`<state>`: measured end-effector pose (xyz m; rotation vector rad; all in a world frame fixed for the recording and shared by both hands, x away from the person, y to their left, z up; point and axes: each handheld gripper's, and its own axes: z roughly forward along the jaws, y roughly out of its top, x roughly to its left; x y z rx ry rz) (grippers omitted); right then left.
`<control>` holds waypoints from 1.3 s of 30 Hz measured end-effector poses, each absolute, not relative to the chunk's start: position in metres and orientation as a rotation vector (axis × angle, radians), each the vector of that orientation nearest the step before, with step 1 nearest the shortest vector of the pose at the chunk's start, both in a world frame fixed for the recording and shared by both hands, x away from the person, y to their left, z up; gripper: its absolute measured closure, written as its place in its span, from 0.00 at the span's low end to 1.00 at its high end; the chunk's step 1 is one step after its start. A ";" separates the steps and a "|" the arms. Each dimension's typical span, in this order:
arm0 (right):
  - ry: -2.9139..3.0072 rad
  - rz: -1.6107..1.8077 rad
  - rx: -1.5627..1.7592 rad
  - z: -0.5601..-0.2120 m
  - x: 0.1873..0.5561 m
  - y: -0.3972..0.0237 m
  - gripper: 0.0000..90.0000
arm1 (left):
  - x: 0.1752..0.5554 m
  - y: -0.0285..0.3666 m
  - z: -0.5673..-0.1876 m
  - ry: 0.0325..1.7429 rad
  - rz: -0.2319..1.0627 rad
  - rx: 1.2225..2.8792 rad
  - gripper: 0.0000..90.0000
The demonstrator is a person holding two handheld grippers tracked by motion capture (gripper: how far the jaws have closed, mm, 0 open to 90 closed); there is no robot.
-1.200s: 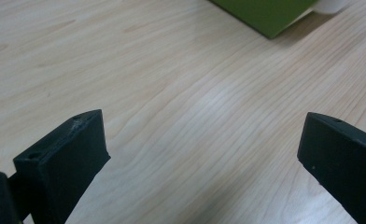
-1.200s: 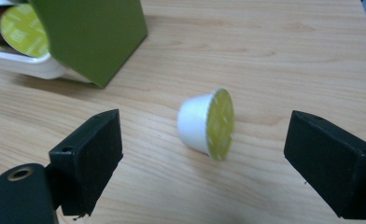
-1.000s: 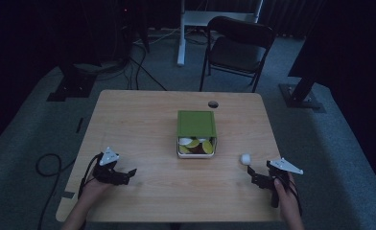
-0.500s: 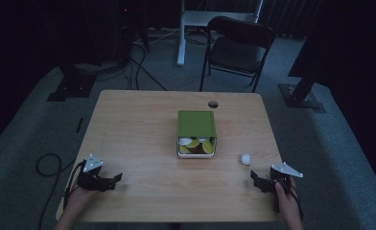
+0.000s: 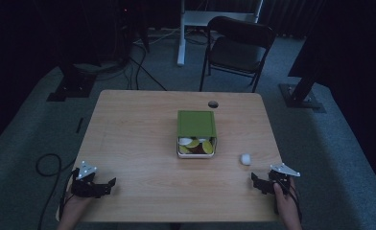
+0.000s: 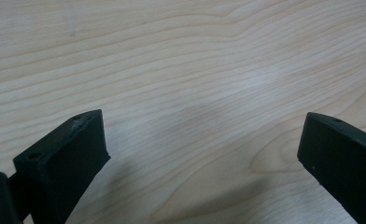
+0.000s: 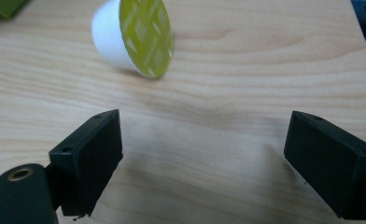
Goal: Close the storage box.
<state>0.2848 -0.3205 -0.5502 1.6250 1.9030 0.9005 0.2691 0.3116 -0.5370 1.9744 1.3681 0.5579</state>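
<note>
The small white capsule [image 7: 132, 37] with a yellow-green foil lid lay on its side on the tabletop [image 5: 138, 143], in the upper left of the right gripper view (right of the green box [image 5: 196, 123] in the high view). It looked light, stiff-walled and prone to roll; grip across its white body, sparing the foil. Both the right tongs [image 7: 204, 158] and left tongs [image 6: 200, 158] gaped wide, holding nothing.

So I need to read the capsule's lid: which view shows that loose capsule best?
The right gripper view: the capsule lies on its side, its green patterned foil lid facing the camera. The high view shows a small white blob right of the box.
</note>
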 end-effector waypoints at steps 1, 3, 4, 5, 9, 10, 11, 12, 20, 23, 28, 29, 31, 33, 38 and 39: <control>1.911 0.892 1.631 -0.551 0.285 -0.320 0.12 | 0.269 0.313 -0.537 1.383 0.567 1.967 0.02; 1.905 0.876 1.638 -0.551 0.286 -0.320 0.12 | 0.268 0.315 -0.538 1.416 0.573 1.954 0.02; 1.903 0.870 1.639 -0.551 0.286 -0.319 0.12 | 0.268 0.316 -0.539 1.427 0.574 1.946 0.02; 1.901 0.865 1.640 -0.551 0.286 -0.319 0.12 | 0.268 0.316 -0.539 1.441 0.582 1.953 0.02; 1.884 0.825 1.648 -0.551 0.287 -0.318 0.12 | 0.269 0.316 -0.543 1.486 0.596 1.957 0.02; 1.884 0.819 1.648 -0.551 0.287 -0.317 0.12 | 0.269 0.316 -0.543 1.500 0.591 1.960 0.02; 1.882 0.818 1.649 -0.551 0.287 -0.317 0.12 | 0.269 0.315 -0.544 1.507 0.594 1.957 0.02; 1.882 0.818 1.649 -0.551 0.287 -0.317 0.12 | 0.269 0.314 -0.545 1.504 0.591 1.967 0.02; 1.875 0.816 1.656 -0.551 0.288 -0.316 0.12 | 0.270 0.311 -0.546 1.525 0.621 1.958 0.02; 1.845 0.803 1.679 -0.551 0.289 -0.315 0.12 | 0.270 0.309 -0.547 1.541 0.628 1.947 0.02; 1.803 0.786 1.714 -0.551 0.291 -0.312 0.12 | 0.271 0.307 -0.546 1.566 0.635 1.934 0.02; 1.797 0.783 1.719 -0.551 0.291 -0.312 0.12 | 0.271 0.307 -0.546 1.570 0.636 1.930 0.02; 1.780 0.778 1.734 -0.551 0.291 -0.311 0.12 | 0.271 0.307 -0.546 1.575 0.638 1.928 0.02; 1.774 0.775 1.738 -0.551 0.291 -0.311 0.12 | 0.271 0.307 -0.546 1.575 0.639 1.927 0.02; 1.767 0.772 1.745 -0.551 0.291 -0.311 0.12 | 0.272 0.306 -0.546 1.578 0.640 1.923 0.02; 1.767 0.772 1.745 -0.551 0.291 -0.312 0.12 | 0.272 0.306 -0.546 1.579 0.640 1.924 0.02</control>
